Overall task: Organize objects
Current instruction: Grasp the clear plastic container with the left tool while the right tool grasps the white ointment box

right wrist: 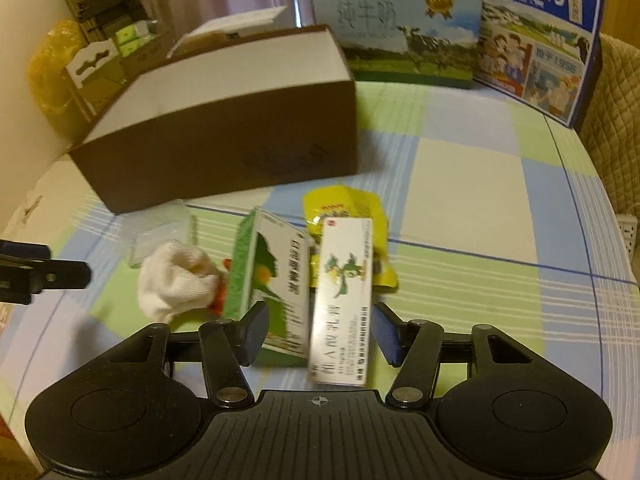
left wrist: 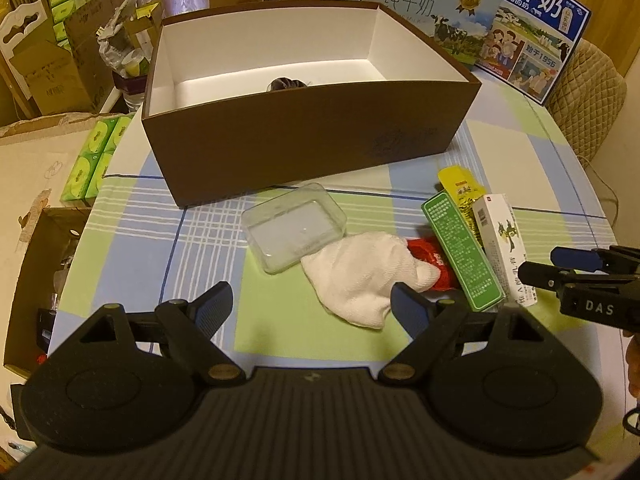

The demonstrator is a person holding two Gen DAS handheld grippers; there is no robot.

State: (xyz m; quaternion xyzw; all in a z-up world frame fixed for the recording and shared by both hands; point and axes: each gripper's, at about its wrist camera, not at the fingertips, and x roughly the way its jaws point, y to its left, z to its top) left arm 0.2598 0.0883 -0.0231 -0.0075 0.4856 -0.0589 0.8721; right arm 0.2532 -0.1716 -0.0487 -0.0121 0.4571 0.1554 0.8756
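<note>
An open brown box (left wrist: 304,148) stands at the back of the checked table, with a dark object (left wrist: 284,84) inside. In front lie a clear plastic tub (left wrist: 294,226), a white sock (left wrist: 360,272) over a red packet (left wrist: 428,256), a green box (left wrist: 460,248), a white box (left wrist: 504,244) and a yellow packet (left wrist: 460,184). My left gripper (left wrist: 312,308) is open, and the sock's near end lies between its fingers. My right gripper (right wrist: 322,334) is open, straddling the near ends of the green box (right wrist: 272,272) and the white box (right wrist: 344,300). Its pads stand close beside them.
Two milk cartons (left wrist: 432,4) (left wrist: 536,28) stand behind the brown box. Green tissue packs (left wrist: 96,160) and cardboard boxes (left wrist: 52,76) crowd the left, beyond the table edge. A quilted chair back (left wrist: 592,92) rises at the right.
</note>
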